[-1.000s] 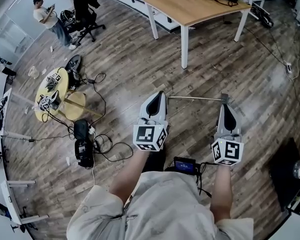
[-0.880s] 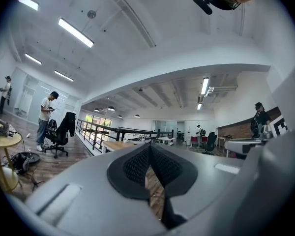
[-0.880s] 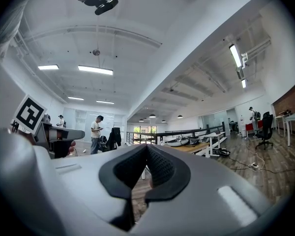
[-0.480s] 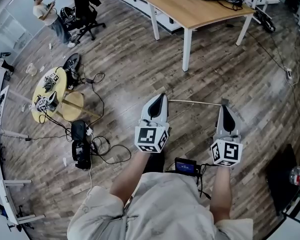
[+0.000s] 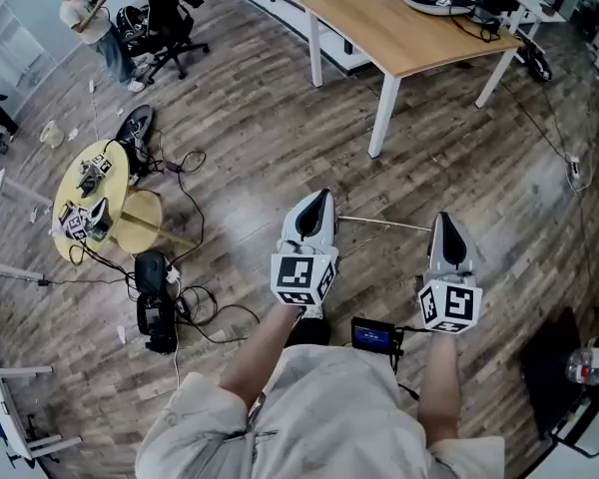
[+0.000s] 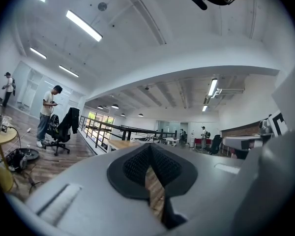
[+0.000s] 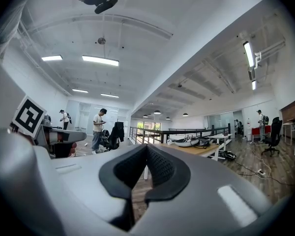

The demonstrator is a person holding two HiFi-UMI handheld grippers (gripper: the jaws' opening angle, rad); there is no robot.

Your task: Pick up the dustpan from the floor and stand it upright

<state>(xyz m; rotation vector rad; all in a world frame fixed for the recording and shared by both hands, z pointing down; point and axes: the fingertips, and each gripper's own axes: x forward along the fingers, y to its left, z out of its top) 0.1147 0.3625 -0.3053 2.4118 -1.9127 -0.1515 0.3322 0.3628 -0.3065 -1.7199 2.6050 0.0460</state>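
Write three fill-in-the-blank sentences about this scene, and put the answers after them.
1. The right gripper has its jaws ____.
2. Between its jaws, the left gripper holds ____.
3. The round table near the floor cables has a ____ top.
Missing words: shut; nothing; yellow

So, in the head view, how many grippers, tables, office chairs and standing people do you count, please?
Grippers: 2, the left gripper and the right gripper
Tables: 2, the wooden desk and the round yellow table
Office chairs: 1
Standing people: 1
Total: 6
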